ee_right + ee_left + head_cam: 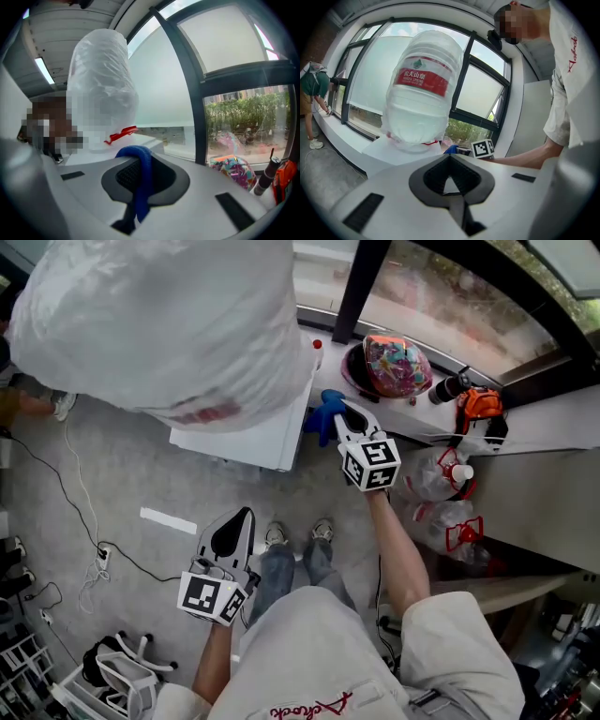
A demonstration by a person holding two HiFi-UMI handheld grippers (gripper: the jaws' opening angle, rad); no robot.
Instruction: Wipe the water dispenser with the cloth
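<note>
The white water dispenser [246,435] stands by the window, topped by a big water bottle [159,324] wrapped in clear plastic. In the left gripper view the same bottle [421,98] shows a red label. My right gripper [343,415] is shut on a blue cloth [324,413] and holds it beside the dispenser's right side. In the right gripper view the cloth [139,180] hangs between the jaws, in front of the bottle [102,89]. My left gripper [234,521] is lower, over the floor in front of the dispenser, its jaws together with nothing in them.
A window sill [553,427] runs right of the dispenser with a colourful helmet [396,365], a dark bottle [448,387] and an orange item [482,403]. Plastic bags [450,521] lie below it. Cables [80,521] cross the grey floor at left. Another person [313,89] bends at far left.
</note>
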